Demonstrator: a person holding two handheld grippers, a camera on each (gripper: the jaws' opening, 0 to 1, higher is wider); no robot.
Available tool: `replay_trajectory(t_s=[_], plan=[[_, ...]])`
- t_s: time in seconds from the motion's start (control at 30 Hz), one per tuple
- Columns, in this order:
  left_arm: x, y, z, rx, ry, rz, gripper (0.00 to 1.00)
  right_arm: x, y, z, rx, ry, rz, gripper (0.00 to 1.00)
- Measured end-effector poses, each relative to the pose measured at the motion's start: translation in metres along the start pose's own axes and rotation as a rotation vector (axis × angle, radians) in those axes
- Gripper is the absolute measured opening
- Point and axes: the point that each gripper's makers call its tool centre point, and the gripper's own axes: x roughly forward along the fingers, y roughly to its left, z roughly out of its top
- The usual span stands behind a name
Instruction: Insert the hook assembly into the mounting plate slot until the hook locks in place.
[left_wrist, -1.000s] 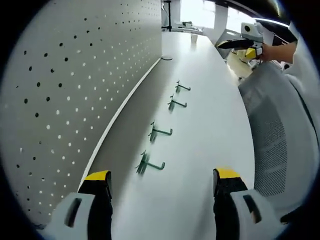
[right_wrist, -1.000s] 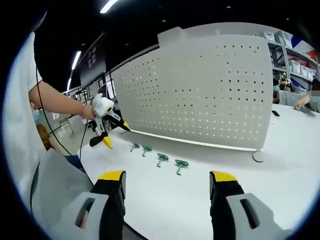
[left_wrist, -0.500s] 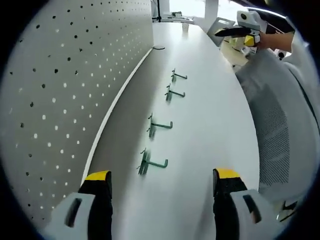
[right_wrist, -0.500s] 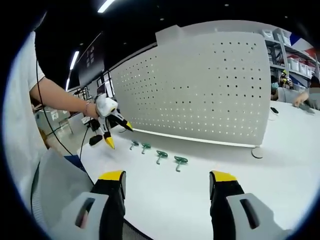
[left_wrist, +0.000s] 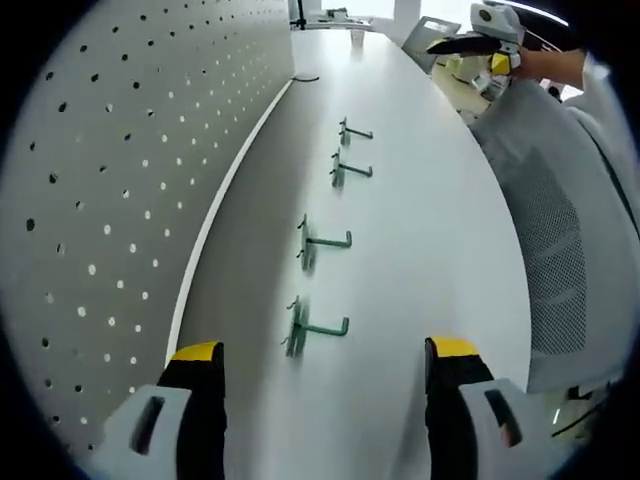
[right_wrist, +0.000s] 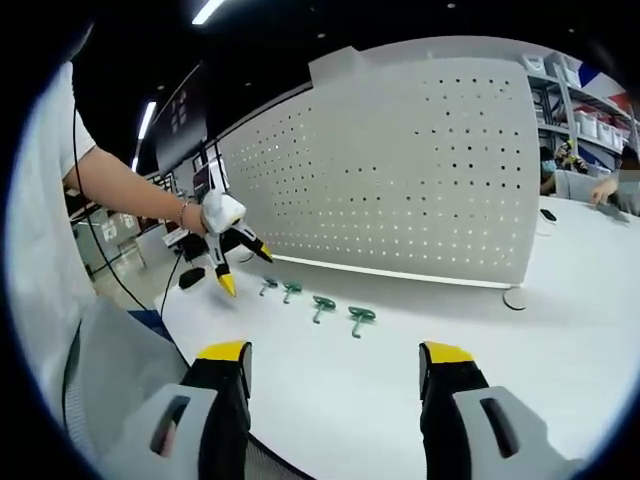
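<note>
Claws: left (left_wrist: 325, 365) and right (right_wrist: 335, 365) both spread, empty | four green metal hooks (left_wrist: 318, 327) loose mid-frame on white surface (left_wrist: 430, 230) | grey perforated mounting plate (left_wrist: 100, 180) at left, bare | insertion not begun

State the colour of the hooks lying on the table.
Green hooks, clearest in the left gripper view.

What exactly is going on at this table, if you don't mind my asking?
A person holds a hand-held gripper in each hand over a white table. Four green hooks lie in a row on the table beside an upright white pegboard panel. The left hand-held gripper is open, with the nearest hook lying just ahead of it. The right hand-held gripper is open too, and farther from the row. Neither holds a hook, and none is mounted on the panel yet.
</note>
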Motion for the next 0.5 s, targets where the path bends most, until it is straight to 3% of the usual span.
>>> replay_trajectory(t_s=[0.23,0.5], plan=[[0.012,-0.001,-0.005,0.010,0.040,-0.027,0.83,0.001,0.002,-0.001,-0.002,0.009,0.003,0.65],[0.017,0.000,-0.002,0.034,0.043,-0.029,0.81,-0.001,0.000,-0.002,0.007,0.004,-0.001,0.66]])
